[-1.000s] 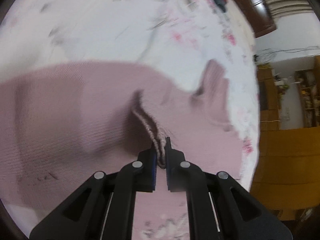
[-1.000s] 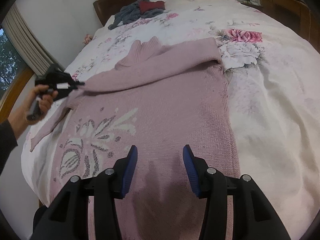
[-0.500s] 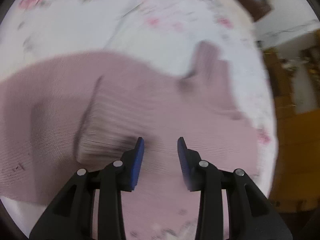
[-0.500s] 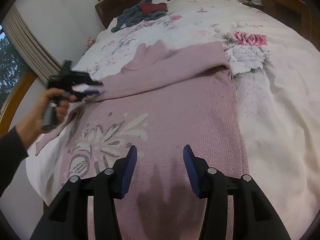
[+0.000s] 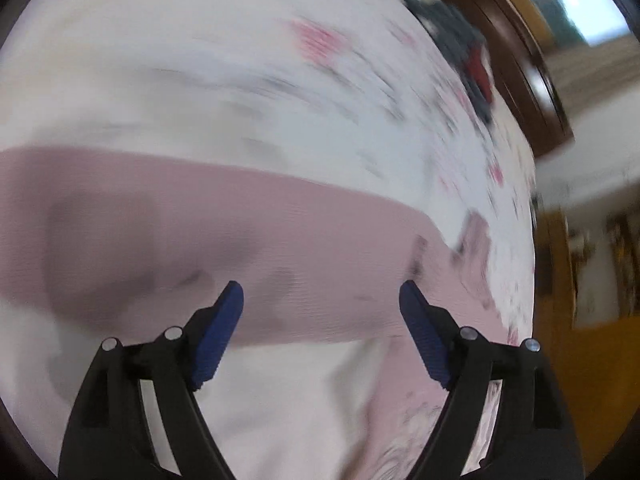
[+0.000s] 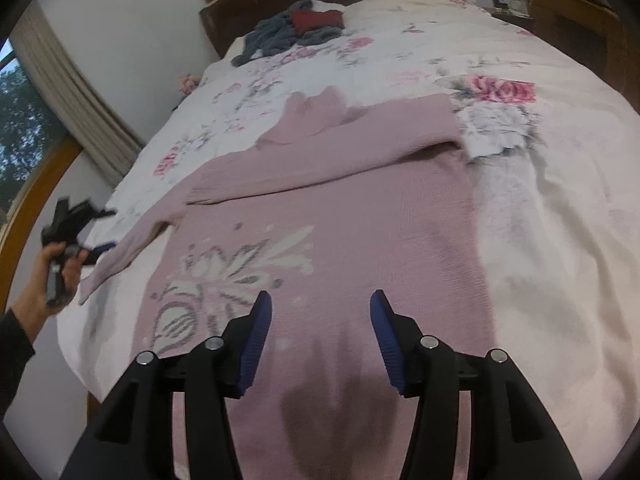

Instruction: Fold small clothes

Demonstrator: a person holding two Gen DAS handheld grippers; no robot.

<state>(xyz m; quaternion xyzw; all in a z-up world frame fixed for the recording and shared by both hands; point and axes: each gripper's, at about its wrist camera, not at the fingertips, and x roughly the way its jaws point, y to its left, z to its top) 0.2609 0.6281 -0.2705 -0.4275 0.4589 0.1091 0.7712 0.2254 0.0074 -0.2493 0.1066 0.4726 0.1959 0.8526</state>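
A pink knit sweater (image 6: 328, 216) with a white and grey flower pattern lies flat on the bed, collar toward the headboard. One sleeve is folded across its chest (image 6: 320, 160); the other sleeve (image 6: 120, 252) trails off toward the bed's left edge. My right gripper (image 6: 320, 308) hovers open over the sweater's lower part, holding nothing. My left gripper (image 5: 320, 296) is open and empty above the pink sleeve (image 5: 200, 240), in a blurred view. In the right wrist view the left gripper (image 6: 80, 232) sits in a person's hand at the bed's left edge, by the trailing sleeve.
The floral white bedspread (image 6: 540, 200) surrounds the sweater. A heap of grey and red clothes (image 6: 296, 28) lies near the dark headboard (image 6: 224, 20). A window with curtain (image 6: 60, 92) is on the left, wooden furniture (image 6: 572, 12) at the right.
My left gripper let go of the folded sleeve, opened wide and pulled back to the bed's left edge. The sleeve now lies across the chest. My right gripper stayed open over the hem.
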